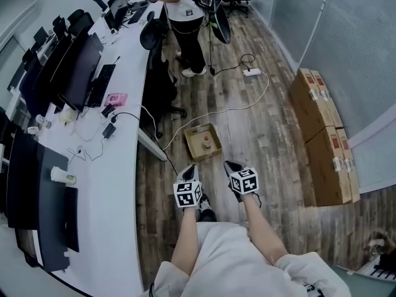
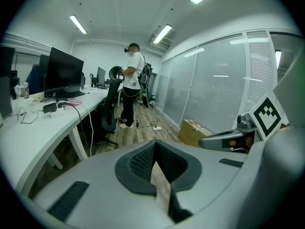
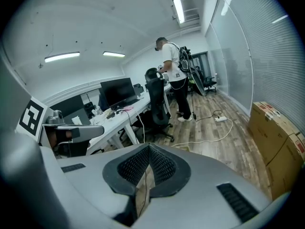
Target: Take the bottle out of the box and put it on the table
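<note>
A small open cardboard box (image 1: 193, 133) lies on the wooden floor just ahead of me. In it a small bottle (image 1: 206, 144) with a red cap stands upright. My left gripper (image 1: 190, 167) and right gripper (image 1: 229, 164) hover side by side a little short of the box, apart from it, both pointing forward and down. Seen from the left gripper view, the left gripper (image 2: 155, 144) has its jaws together with nothing between them. The right gripper (image 3: 149, 149) looks the same in its own view. The long white table (image 1: 117, 166) runs along my left.
Monitors (image 1: 77, 70), keyboards and cables cover the table. A black office chair (image 1: 158, 85) stands beside it, beyond the box. A person (image 1: 185, 23) stands further back. A white cable runs to a power strip (image 1: 252, 72). Large cardboard boxes (image 1: 322, 135) line the right wall.
</note>
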